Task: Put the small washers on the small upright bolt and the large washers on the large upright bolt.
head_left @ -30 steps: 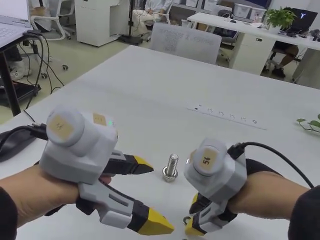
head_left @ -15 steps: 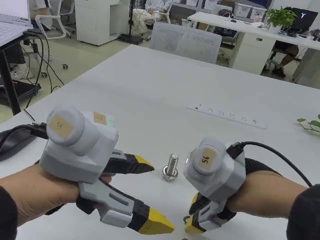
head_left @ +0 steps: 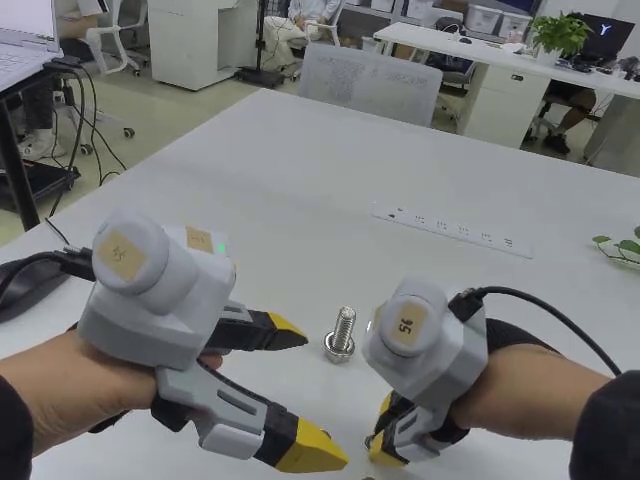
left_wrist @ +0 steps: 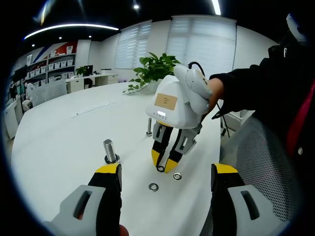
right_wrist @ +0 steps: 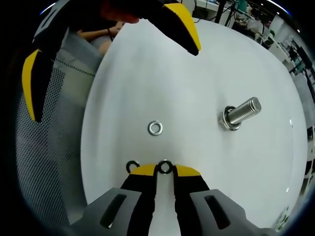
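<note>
A large bolt (head_left: 342,333) (right_wrist: 241,113) (left_wrist: 109,150) stands upright on the white table (head_left: 300,180) with a washer around its base. A thinner bolt (left_wrist: 149,127) stands farther back. My right gripper (right_wrist: 165,173) (head_left: 385,452) (left_wrist: 165,166) points down at the table, shut on a washer (right_wrist: 165,162) held at its fingertips. One loose washer (right_wrist: 155,128) (left_wrist: 153,187) lies flat nearby; another (left_wrist: 177,175) (right_wrist: 131,165) lies beside the right gripper's jaw. My left gripper (left_wrist: 166,169) (head_left: 305,390) is open with nothing between its jaws, left of the large bolt.
A white power strip (head_left: 450,228) lies across the table's far side. A grey chair (head_left: 370,85) stands behind the table. A black cable (head_left: 30,275) runs off the left edge. A potted plant (left_wrist: 152,69) stands at one corner.
The right gripper has shifted slightly to the left with the washer in it. The left gripper and the bolts have not moved.
</note>
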The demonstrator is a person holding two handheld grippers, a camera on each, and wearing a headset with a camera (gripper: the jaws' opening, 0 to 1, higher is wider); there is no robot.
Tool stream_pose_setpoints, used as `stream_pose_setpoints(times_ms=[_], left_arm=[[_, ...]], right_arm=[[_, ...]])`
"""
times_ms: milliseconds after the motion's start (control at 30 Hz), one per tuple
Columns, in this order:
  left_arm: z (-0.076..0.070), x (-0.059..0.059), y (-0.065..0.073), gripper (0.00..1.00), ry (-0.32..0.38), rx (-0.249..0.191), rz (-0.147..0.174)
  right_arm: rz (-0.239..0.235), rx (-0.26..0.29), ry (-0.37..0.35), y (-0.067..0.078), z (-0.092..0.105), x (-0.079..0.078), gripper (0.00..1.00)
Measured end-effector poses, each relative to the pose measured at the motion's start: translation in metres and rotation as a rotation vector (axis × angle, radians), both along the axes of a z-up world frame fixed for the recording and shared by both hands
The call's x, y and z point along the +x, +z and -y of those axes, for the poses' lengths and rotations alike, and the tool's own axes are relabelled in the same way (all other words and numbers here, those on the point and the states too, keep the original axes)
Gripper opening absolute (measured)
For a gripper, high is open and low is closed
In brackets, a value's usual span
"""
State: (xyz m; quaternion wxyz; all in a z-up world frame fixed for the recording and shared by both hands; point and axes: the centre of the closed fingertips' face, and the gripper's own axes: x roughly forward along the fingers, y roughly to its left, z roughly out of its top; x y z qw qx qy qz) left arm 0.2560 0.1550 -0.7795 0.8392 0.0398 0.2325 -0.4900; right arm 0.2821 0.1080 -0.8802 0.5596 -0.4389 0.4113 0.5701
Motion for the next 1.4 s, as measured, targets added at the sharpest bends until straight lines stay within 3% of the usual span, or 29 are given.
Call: stream_pose_setpoints(times_ms=[533,833,1033,1233,1400], left_arm=[[0.0008,-0.0011,-0.0029,0.73,-0.006,0.005,-0.014],[0.0007,-0.0003,-0.0033,0.73,-0.003,0.006,-0.015],[0.0000,-0.0002,-0.0038,0.73,-0.001,0.008,-0.016],[0.0004,-0.0005,-0.0045,0.73,-0.003,0.009,-0.017],[-0.0007,-0.0003,-0.0040,0.73,0.001,0.007,-0.015]], right_arm=[[-0.010,-0.017,-0.012,0.0000,-0.0003,0.0010,0.13],[0.012,-0.051,0.016,-0.0007,-0.0007,0.0003,0.13],[-0.019,-0.025,-0.016,-0.0005,-0.0001,0.0027,0.12],[0.011,-0.051,0.019,-0.0014,-0.0012,-0.0010,0.13],[-0.013,-0.038,-0.003,-0.0008,-0.0005,0.0010,0.12]])
